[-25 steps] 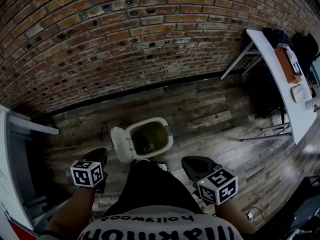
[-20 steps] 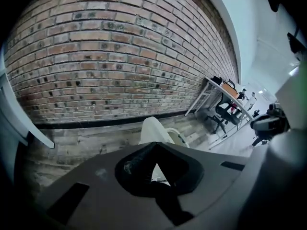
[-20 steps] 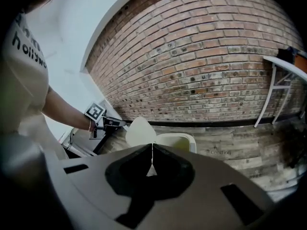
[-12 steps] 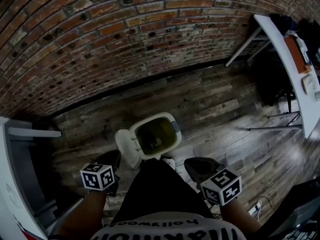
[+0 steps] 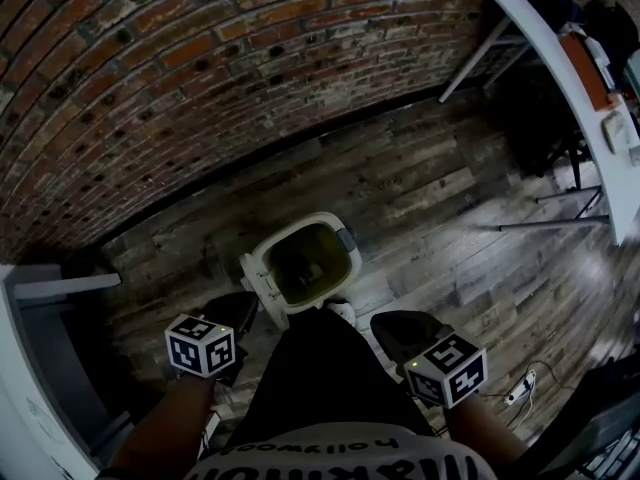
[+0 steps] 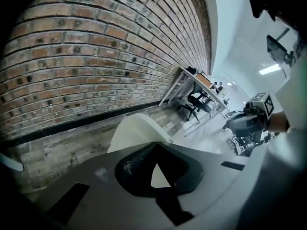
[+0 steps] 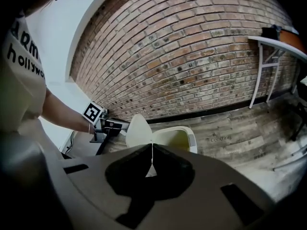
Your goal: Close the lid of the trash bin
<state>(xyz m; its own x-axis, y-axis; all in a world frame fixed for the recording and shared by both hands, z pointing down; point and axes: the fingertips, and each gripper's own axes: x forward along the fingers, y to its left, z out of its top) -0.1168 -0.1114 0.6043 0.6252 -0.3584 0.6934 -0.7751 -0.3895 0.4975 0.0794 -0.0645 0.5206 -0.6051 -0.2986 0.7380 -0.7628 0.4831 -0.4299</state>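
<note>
Brick wall (image 5: 150, 98) behind, wood-plank floor (image 5: 420, 188) below. White trash bin (image 5: 300, 221) sits on floor near wall. Lid (image 5: 262, 288) open, standing up on bin's left side; bin interior yellowish. Left claw (image 5: 240, 308) low, just beside lid, contact unclear; tips together, nothing between. Right claw (image 5: 388, 325) right of bin, clear of it; tips together, nothing between. White desk (image 5: 585, 108) well off to right, by wall.

- Trash bin (image 5: 290, 224): cream rim, yellow-olive inside.
- Lid (image 5: 262, 288): cream.
- Brick wall (image 5: 150, 88): red-brown, pale mortar lines.
- Floor (image 5: 420, 188): grey-brown wood planks.
- Marker cubes (image 5: 201, 345): black-and-white squares.
</note>
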